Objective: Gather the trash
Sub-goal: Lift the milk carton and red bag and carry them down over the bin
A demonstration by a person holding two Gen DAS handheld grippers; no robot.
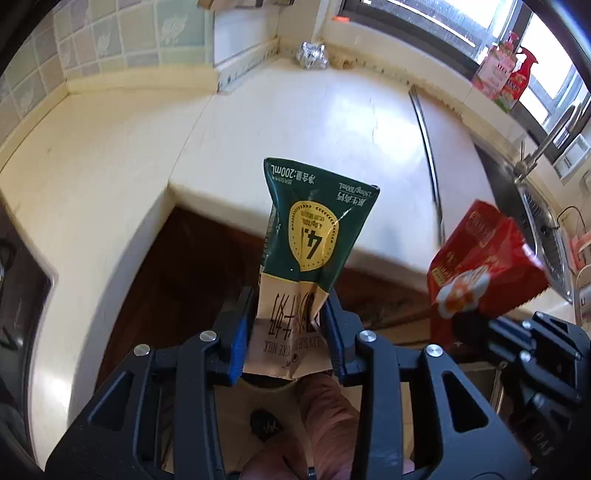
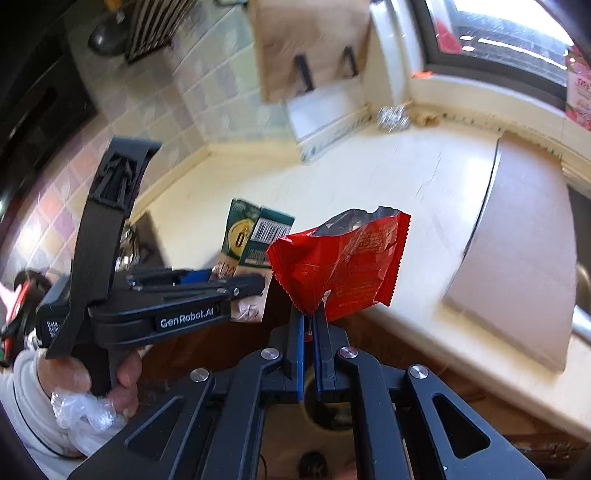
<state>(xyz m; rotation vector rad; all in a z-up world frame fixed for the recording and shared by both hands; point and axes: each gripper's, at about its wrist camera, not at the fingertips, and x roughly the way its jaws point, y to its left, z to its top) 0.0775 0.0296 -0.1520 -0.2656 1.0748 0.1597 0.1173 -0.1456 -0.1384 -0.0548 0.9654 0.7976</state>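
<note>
Green milk carton [image 1: 314, 236] — squashed; red wrapper [image 2: 343, 266] — torn open.

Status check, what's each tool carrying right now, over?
Left tool clamped on flattened milk carton. Right tool shut on red wrapper. Foil ball remains on counter. Nothing obstructing.

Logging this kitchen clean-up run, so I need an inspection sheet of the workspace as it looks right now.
Surface: cream L-shaped countertop, mostly bare.
Job's things: flattened green-and-beige milk carton and torn-open red foil snack wrapper, both lifted off the counter.
Clutter: crumpled silver foil ball in the back corner.
Grippers: left gripper clamps the carton's lower end; right gripper shut on the wrapper's corner.
Cables: nothing seen.
Surroundings: pastel tiled wall, window, red bottles on the sill, steel sink, brown paper bag hanging.
</note>
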